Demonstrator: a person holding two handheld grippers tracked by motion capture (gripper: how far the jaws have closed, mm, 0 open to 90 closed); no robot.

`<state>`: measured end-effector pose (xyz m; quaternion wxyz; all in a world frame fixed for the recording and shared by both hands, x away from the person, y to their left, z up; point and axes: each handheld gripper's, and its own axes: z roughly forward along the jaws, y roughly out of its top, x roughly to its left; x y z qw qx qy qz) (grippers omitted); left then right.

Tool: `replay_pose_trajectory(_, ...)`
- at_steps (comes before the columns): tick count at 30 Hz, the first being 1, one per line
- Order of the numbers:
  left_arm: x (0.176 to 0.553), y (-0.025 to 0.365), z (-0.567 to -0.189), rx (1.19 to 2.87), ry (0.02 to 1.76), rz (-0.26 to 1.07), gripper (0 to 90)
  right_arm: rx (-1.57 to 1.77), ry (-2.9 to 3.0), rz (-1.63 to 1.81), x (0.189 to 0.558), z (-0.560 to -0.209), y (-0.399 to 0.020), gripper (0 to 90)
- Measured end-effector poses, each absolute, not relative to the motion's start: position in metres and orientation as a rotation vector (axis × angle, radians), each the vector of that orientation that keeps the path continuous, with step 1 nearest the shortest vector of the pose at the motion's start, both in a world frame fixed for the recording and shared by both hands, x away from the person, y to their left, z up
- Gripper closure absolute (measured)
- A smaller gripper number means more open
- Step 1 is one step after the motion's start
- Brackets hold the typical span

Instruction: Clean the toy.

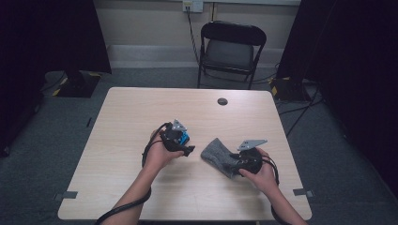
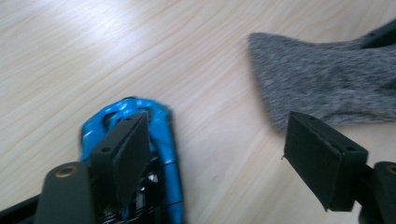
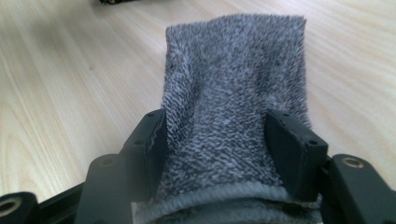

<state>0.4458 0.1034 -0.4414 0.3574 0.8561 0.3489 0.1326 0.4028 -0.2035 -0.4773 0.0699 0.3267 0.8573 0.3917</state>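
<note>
A grey knitted sock (image 1: 217, 153) lies on the light wooden table (image 1: 141, 108), right of centre. My right gripper (image 1: 235, 161) comes at it from the right. In the right gripper view the sock (image 3: 233, 79) runs away from me between the two black jaws, which press its sides in near the cuff; the right gripper (image 3: 215, 119) is shut on it. My left gripper (image 1: 187, 144), with a blue part, hovers just left of the sock's far end. In the left gripper view my left gripper (image 2: 217, 126) stands wide open over bare wood, the sock (image 2: 327, 88) beyond its right jaw.
A small dark round disc (image 1: 222, 101) sits near the table's far edge. A black folding chair (image 1: 230, 47) stands behind the table. Cables run over the grey floor at the right. Dark curtains flank both sides.
</note>
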Motion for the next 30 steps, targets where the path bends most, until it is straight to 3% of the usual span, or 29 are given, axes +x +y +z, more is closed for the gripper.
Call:
replay_pose_trajectory(13,0.458,0.146,-0.457,2.186,1.024,0.398,16.3,1.009,2.534,1.154,0.395,-0.493,-0.202,49.8)
replay_pose_trajectory(30,0.467,0.138,-0.487,2.243,1.046,0.36,17.6,1.014,2.484,1.194,0.391,-0.497,-0.203,50.8)
